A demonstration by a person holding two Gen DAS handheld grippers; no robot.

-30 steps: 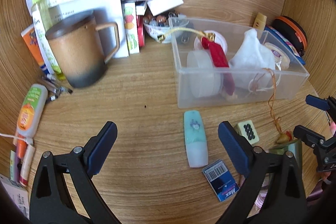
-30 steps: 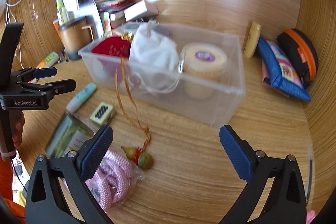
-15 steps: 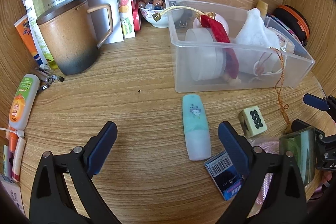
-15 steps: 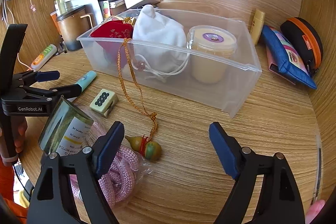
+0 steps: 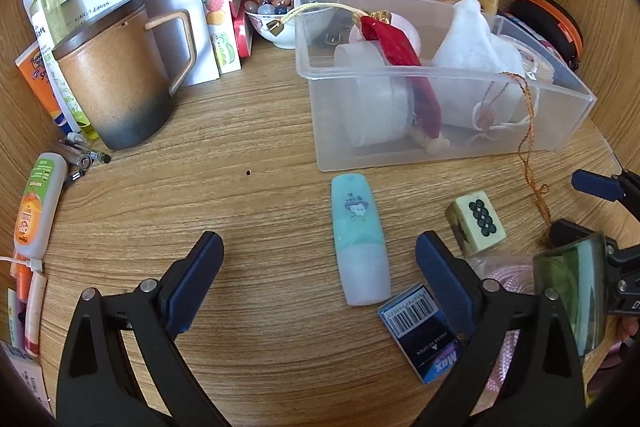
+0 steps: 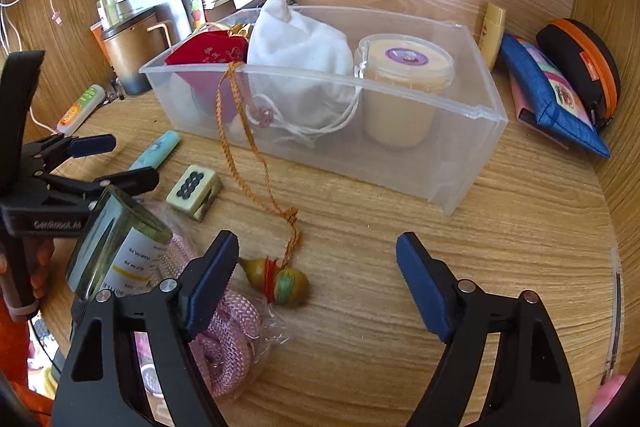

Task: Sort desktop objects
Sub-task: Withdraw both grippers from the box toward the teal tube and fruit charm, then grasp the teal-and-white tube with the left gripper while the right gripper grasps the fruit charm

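**Both grippers spread wide over a cluttered surface**

The left gripper point(image 5: 318, 259) hangs wide and holds nothing, above a teal tube point(image 5: 360, 245) lying on the wooden surface point(image 5: 240, 211). The right gripper point(image 6: 316, 275) is equally wide, empty, near a small gourd charm point(image 6: 280, 279). A mahjong tile point(image 6: 195, 190) sits just before the clear plastic bin point(image 6: 460, 163), which holds a white pouch point(image 6: 300, 55).

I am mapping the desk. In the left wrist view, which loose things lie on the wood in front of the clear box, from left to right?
Teal tube → blue staple box → mahjong tile.
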